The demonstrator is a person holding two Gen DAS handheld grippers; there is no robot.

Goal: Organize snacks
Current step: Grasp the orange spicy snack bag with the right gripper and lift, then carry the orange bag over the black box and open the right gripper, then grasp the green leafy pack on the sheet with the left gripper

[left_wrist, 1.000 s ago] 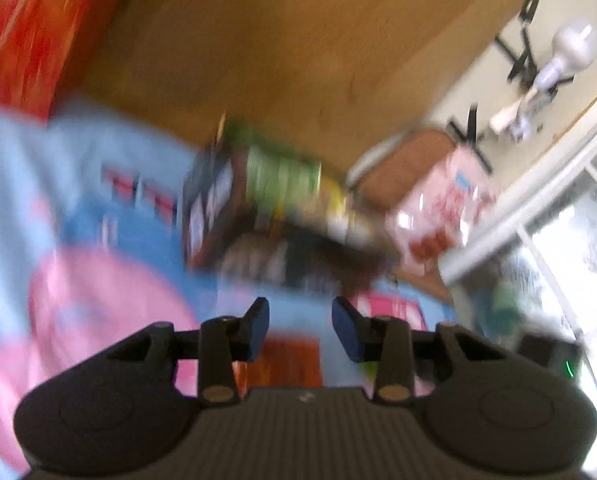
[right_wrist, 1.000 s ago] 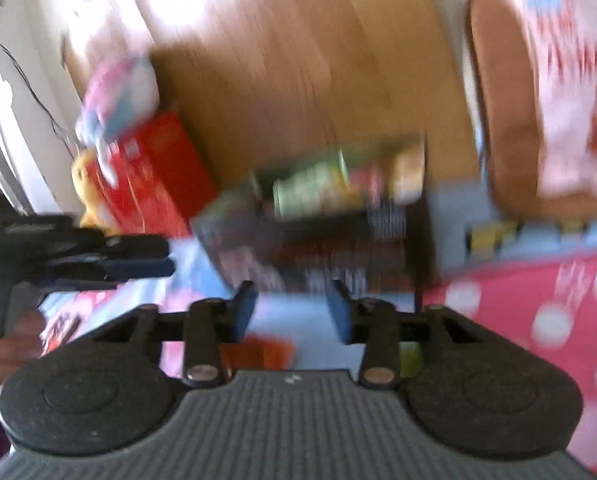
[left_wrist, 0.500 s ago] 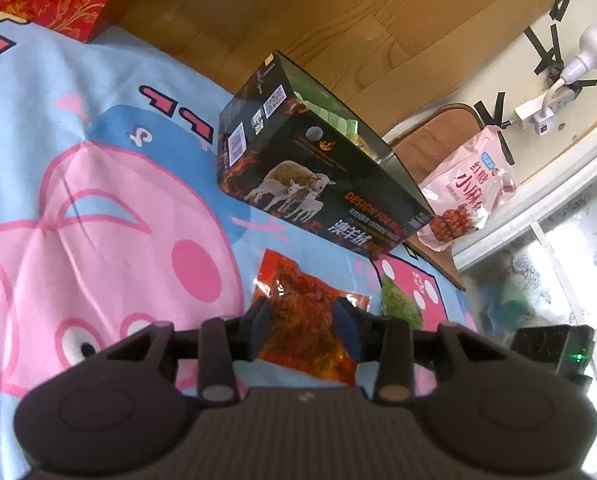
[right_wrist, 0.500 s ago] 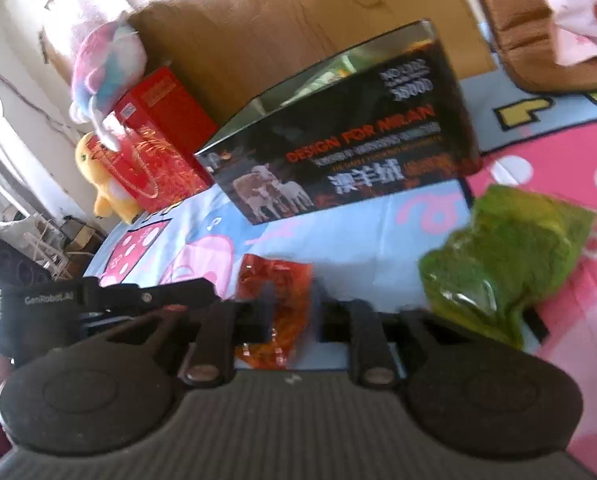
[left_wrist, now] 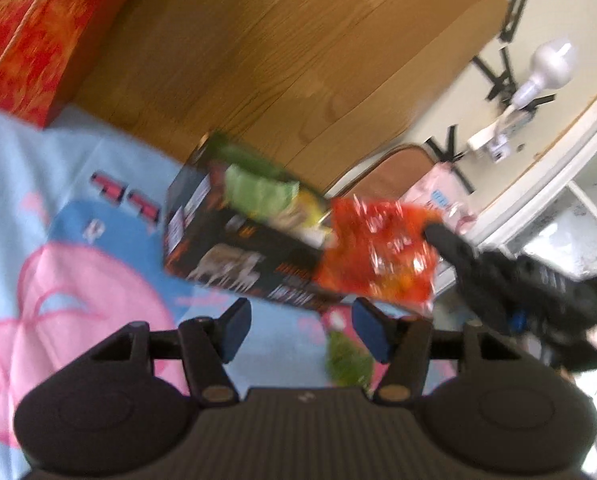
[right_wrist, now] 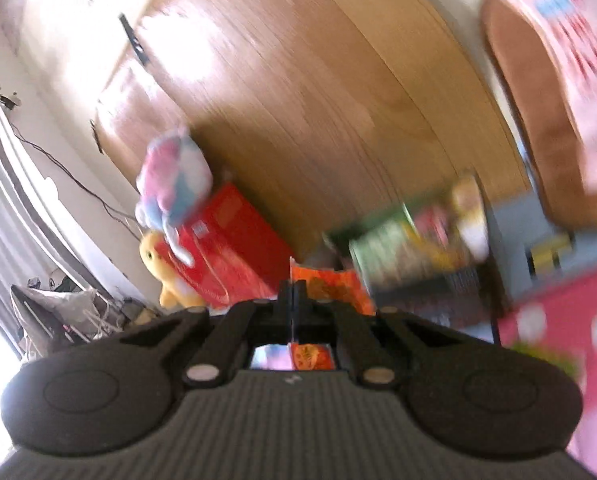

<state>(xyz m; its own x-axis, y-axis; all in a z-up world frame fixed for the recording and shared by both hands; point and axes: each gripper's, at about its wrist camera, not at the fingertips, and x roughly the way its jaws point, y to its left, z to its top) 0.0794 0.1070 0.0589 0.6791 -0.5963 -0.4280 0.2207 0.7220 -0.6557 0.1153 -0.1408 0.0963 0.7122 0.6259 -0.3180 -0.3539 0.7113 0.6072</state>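
Observation:
A black open box [left_wrist: 238,256] with sheep pictures stands on the blue cartoon mat [left_wrist: 58,240] and holds green and yellow snack packs [left_wrist: 258,194]. My right gripper [right_wrist: 294,292] is shut on an orange-red snack pack [right_wrist: 330,284]; in the left wrist view the pack [left_wrist: 378,256] hangs in the air near the box's right end. My left gripper [left_wrist: 298,330] is open and empty, low over the mat in front of the box. A green snack pack [left_wrist: 344,360] lies on the mat just beyond it. The box also shows in the right wrist view [right_wrist: 418,272].
A red gift box [left_wrist: 30,32] stands at the mat's far left, with plush toys [right_wrist: 170,188] by it. A brown cushion [left_wrist: 394,172] with a pink snack bag [left_wrist: 438,196] lies right of the box. Wooden floor [left_wrist: 278,60] lies beyond.
My right gripper has shut on the orange-red pack and lifted it off the mat up toward the box. My left gripper has pulled back and stays open.

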